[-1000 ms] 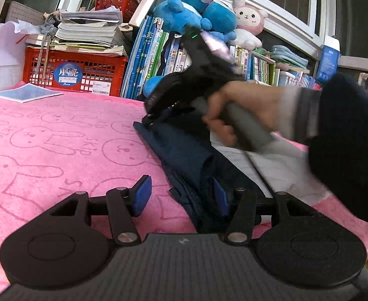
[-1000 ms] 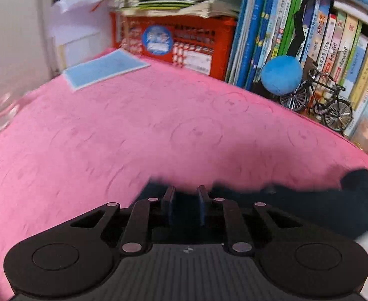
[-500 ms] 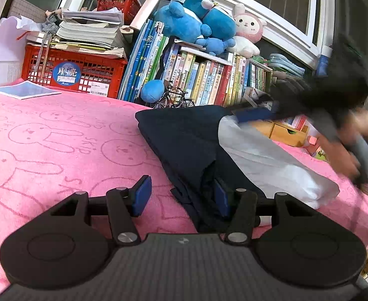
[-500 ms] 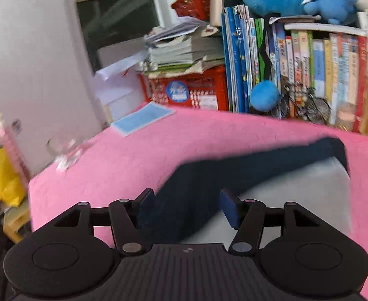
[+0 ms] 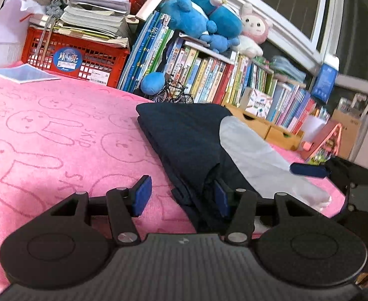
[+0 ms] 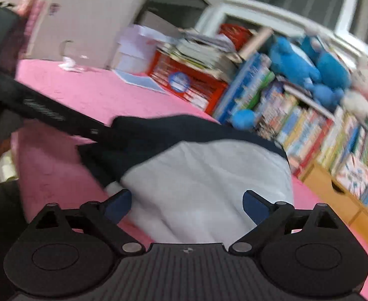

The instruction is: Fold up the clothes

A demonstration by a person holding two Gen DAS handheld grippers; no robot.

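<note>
Folded navy-and-white garment (image 5: 196, 138) flat on pink blanket (image 5: 58, 130); left gripper (image 5: 181, 195) low at its near edge, jaws apart astride the fold; right gripper (image 6: 186, 204) hovering over white panel, jaws wide apart.

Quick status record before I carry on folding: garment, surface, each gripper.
garment: navy and white garment, partly folded, navy layer over the white part
surface: pink bunny-print blanket
left gripper: open, fingers straddling the garment's near navy edge
right gripper: open wide, above the white part, gripping nothing
view quality: right wrist view is motion-blurred
</note>
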